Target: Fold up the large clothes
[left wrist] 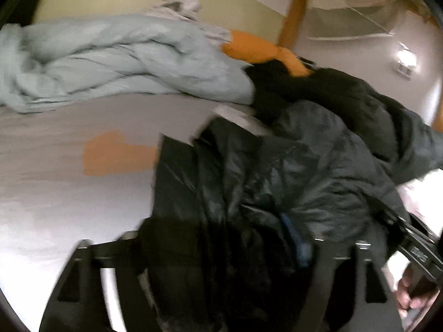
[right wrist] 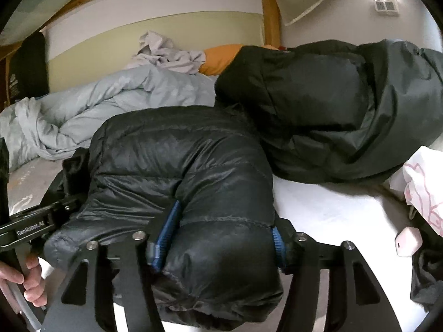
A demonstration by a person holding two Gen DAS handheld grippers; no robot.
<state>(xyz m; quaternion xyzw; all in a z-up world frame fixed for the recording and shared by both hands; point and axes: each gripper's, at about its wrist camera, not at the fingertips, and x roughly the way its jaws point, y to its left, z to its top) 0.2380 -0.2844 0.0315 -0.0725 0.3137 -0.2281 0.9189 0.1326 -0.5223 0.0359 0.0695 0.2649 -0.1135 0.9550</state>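
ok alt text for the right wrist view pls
The right gripper is shut on a puffy black jacket lying on a white bed, its blue pads pressed into the fabric. The left gripper meets the jacket at the left edge. Behind lie a pale blue duvet, an orange pillow and a grey garment.

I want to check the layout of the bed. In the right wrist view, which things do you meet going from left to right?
Left tool → light blue duvet → grey crumpled cloth → orange pillow → black puffer jacket's far part → small pink box → white-pink fabric.
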